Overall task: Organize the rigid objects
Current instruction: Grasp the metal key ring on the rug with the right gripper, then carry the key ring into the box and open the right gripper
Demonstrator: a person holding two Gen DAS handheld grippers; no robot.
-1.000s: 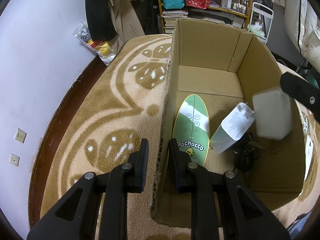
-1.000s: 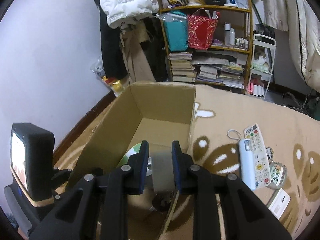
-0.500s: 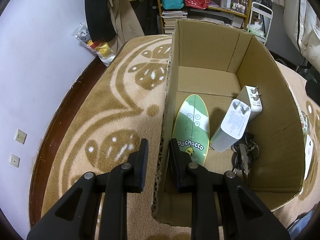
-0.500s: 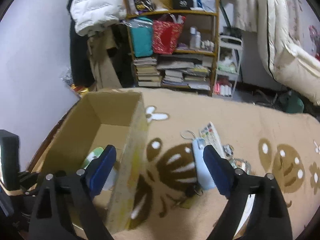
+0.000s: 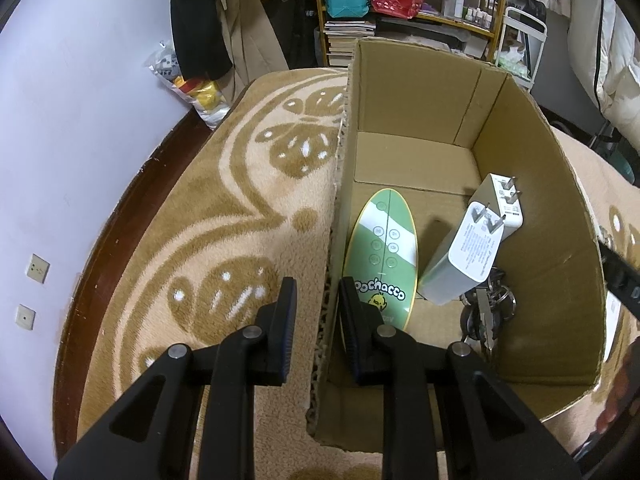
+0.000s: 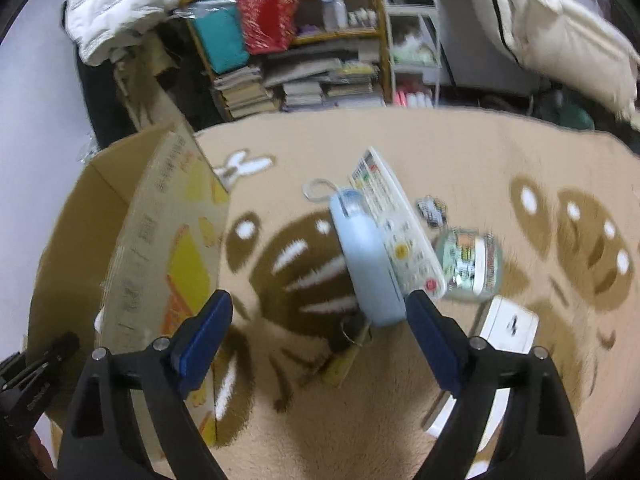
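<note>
While the tan carpet with brown and white leaf patterns [image 5: 208,216] fills the floor in both views, an open brown cardboard box [image 5: 532,184] stands on it, its near-left wall caught between the jaws of the left gripper [image 5: 314,332], which are drawn close together on either side of that wall. Inside the box lie a green oval board printed with a cartoon figure [image 5: 382,260] along the left wall, two white plug-in chargers, one [image 5: 460,264] leaning near the middle and the other [image 5: 500,204] just behind it by the right wall, and a dark bunch of keys [image 5: 486,312] nearer the camera. In the blurred right wrist view the right gripper [image 6: 318,340] hovers over the carpet to the right of the box, jaws spread wide and empty. Beyond it lie a pale blue rounded oblong device [image 6: 366,264], touching a white remote control with coloured buttons [image 6: 394,228] on its right, then a small round glass jar [image 6: 470,266], a white flat rectangular piece [image 6: 510,326] nearer, and dark keys with a yellowish tag [image 6: 350,344] between the jaws.
</note>
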